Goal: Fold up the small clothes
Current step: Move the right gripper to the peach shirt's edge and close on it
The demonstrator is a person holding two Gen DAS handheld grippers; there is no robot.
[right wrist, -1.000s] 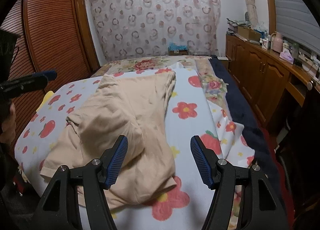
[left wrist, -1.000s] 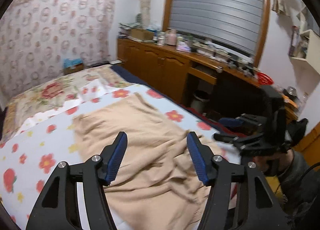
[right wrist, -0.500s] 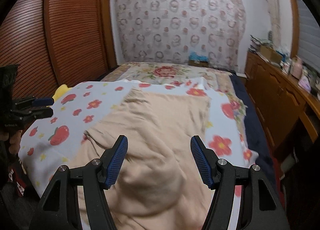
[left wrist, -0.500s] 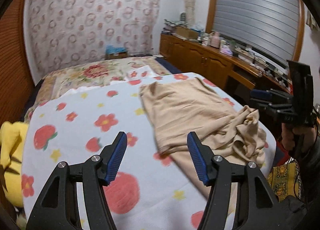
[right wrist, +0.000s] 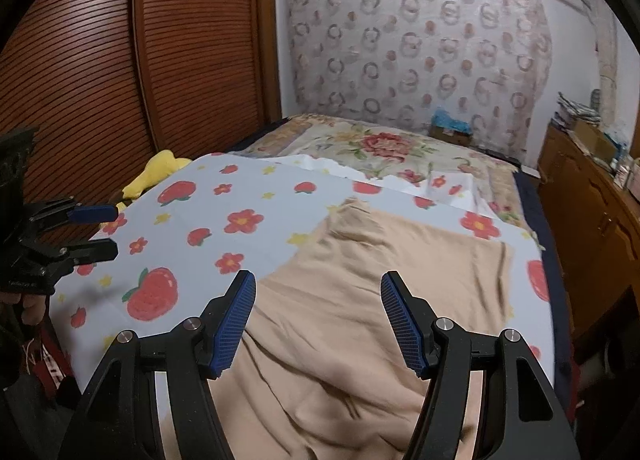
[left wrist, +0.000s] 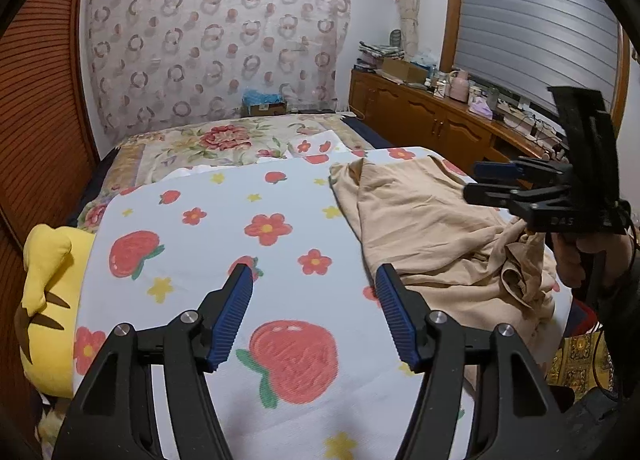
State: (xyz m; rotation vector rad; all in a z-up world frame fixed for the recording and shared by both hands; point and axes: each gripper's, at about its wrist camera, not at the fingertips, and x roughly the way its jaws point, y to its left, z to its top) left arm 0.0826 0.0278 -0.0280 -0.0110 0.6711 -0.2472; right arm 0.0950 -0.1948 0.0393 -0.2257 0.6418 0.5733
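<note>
Beige garment [left wrist: 432,228] lies rumpled on the right part of the strawberry sheet [left wrist: 208,244] in the left wrist view, its near end bunched up by the bed's edge. The left gripper [left wrist: 314,314] hangs above bare sheet to the garment's left, jaws apart with nothing between them. The right gripper [left wrist: 476,180] shows at the right, above the garment, a hand [left wrist: 580,260] on its handle. A yellow plush [left wrist: 48,300] sits at the sheet's left edge

In the right wrist view the garment [right wrist: 360,320] spreads under the right gripper [right wrist: 318,318], whose jaws stand open and clear of the cloth. The left gripper [right wrist: 108,232] appears at the left edge over the sheet [right wrist: 240,196], also open
</note>
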